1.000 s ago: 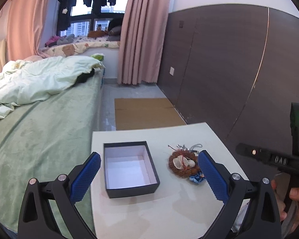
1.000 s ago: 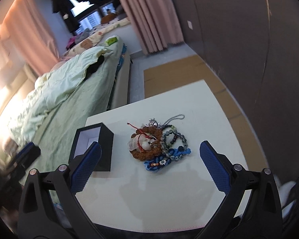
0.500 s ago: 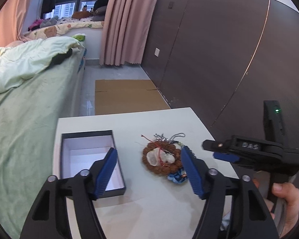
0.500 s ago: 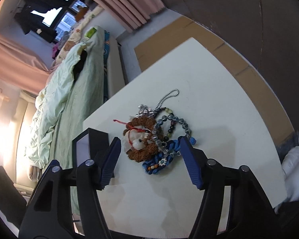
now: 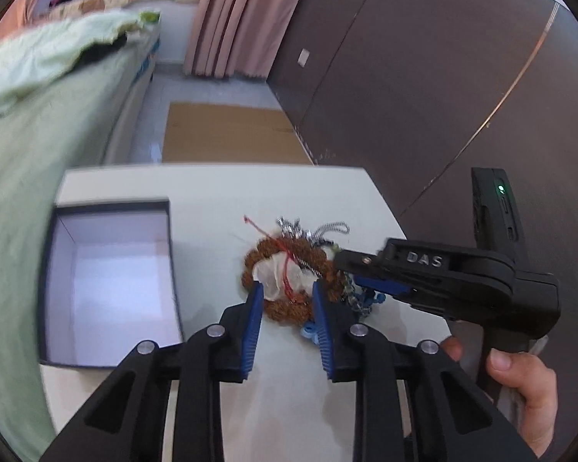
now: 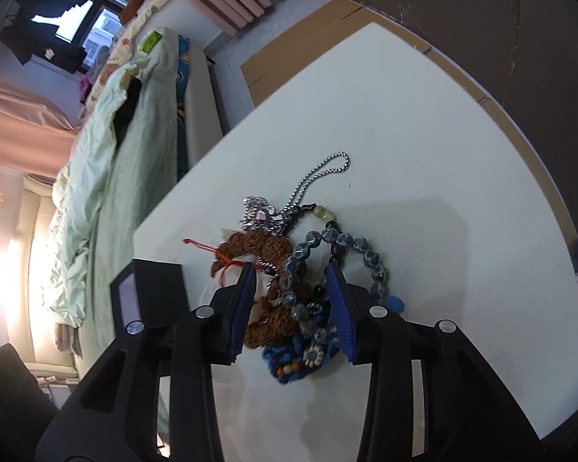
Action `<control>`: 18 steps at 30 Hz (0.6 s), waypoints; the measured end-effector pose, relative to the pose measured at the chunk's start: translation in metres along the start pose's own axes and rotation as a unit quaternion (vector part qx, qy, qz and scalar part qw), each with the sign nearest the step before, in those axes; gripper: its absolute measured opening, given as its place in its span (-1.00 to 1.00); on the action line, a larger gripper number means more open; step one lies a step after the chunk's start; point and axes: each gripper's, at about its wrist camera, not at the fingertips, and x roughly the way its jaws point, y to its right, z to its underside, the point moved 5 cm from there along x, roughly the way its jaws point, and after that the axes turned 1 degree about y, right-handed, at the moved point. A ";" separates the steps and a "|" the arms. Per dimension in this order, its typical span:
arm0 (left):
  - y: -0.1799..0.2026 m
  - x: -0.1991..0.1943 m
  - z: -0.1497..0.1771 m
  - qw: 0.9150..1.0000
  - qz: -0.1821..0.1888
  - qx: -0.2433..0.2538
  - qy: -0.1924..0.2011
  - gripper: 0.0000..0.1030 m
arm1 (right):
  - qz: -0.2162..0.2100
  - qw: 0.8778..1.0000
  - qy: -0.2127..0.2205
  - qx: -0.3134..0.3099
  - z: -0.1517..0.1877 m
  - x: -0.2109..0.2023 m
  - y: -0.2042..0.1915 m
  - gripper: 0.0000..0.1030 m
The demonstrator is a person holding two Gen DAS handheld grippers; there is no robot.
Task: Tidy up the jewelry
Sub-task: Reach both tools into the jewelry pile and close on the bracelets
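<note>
Sitting on the white table (image 6: 424, 123), near its middle, is the jewelry pile (image 6: 289, 269): a brown beaded bracelet (image 5: 289, 254) ringed around a pale white piece with a red cord across it, a blue-grey bead bracelet (image 6: 362, 248), a silver ball chain (image 6: 320, 177) trailing off toward the far side, and a blue knitted piece (image 6: 289, 362) at the near edge.

The left gripper (image 5: 287, 294) is reaching over the near part of the brown bracelet. Its blue pads (image 5: 255, 308) are standing apart, one on each side of the ring's near arc, and are not clamping anything.

The right gripper (image 6: 292, 275) is coming in from the right side of the pile. Its fingers are also parted, straddling the brown bracelet and the bead bracelet. In the left wrist view its tip is lying over the right edge of the pile; whether a pad is touching the beads cannot be told. The right hand (image 5: 520, 381) is wrapping around its handle.

The open black box (image 5: 108, 281), white inside, is resting on the table just left of the pile, apart from it, with nothing visible inside it.

A bed with green bedding (image 5: 27, 123) is lying beyond the table's left edge. A dark panelled wall (image 5: 424, 77) is running along the right.
</note>
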 end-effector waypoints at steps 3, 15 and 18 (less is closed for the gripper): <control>-0.003 0.011 0.006 0.999 0.013 -0.027 -0.022 -0.55 | -0.012 1.000 -0.011 0.013 0.000 0.008 0.003 -0.66; -0.023 0.042 0.027 0.984 0.040 -0.160 -0.068 -0.55 | -0.024 0.999 0.001 0.027 0.008 -0.011 0.010 -0.77; -0.032 0.045 0.030 0.978 0.038 -0.192 -0.066 -0.53 | -0.027 0.999 0.005 0.032 0.010 -0.018 0.014 -0.80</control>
